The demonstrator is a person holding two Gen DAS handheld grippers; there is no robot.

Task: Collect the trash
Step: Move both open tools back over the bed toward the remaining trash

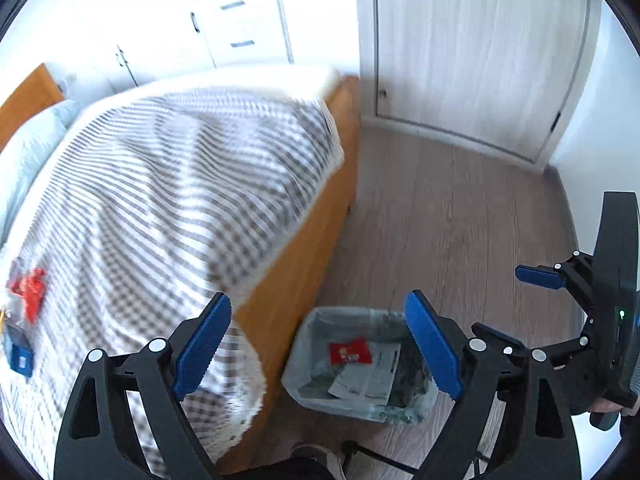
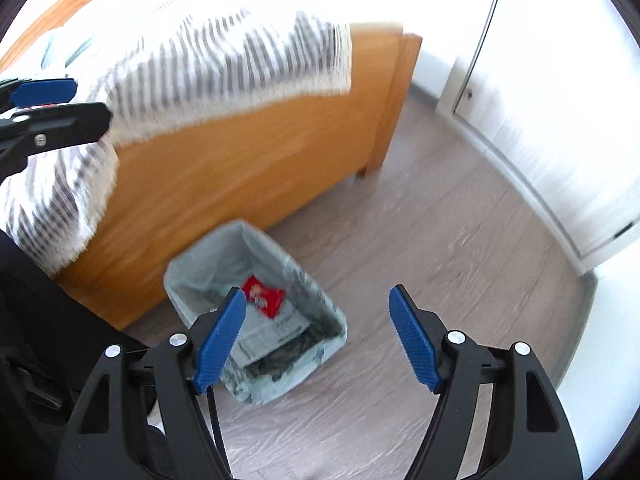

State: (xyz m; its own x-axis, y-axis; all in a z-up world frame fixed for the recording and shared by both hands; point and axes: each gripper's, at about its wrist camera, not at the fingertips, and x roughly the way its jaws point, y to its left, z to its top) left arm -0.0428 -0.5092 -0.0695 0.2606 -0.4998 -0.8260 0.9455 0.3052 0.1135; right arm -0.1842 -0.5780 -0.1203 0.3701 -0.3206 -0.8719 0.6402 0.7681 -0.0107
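A lined trash bin (image 1: 308, 384) stands on the floor beside the bed; it also shows in the right wrist view (image 2: 192, 276). Inside lie a red wrapper (image 1: 350, 353) (image 2: 264, 298) and white paper (image 1: 366, 378). My left gripper (image 1: 318, 344) is open and empty, above the bed's edge and the bin. My right gripper (image 2: 318, 336) is open and empty, above the bin's right side; it also shows in the left wrist view (image 1: 508, 304). On the bed at the far left lie a red wrapper (image 1: 30, 290) and a blue packet (image 1: 18, 350).
The checked bedspread (image 1: 168, 200) covers a wooden bed frame (image 2: 224, 168). Grey wood floor (image 1: 452, 220) lies to the right. White wardrobe doors (image 1: 472, 52) stand behind. A dark cable (image 1: 380, 458) and a shoe (image 1: 316, 452) are near the bottom edge.
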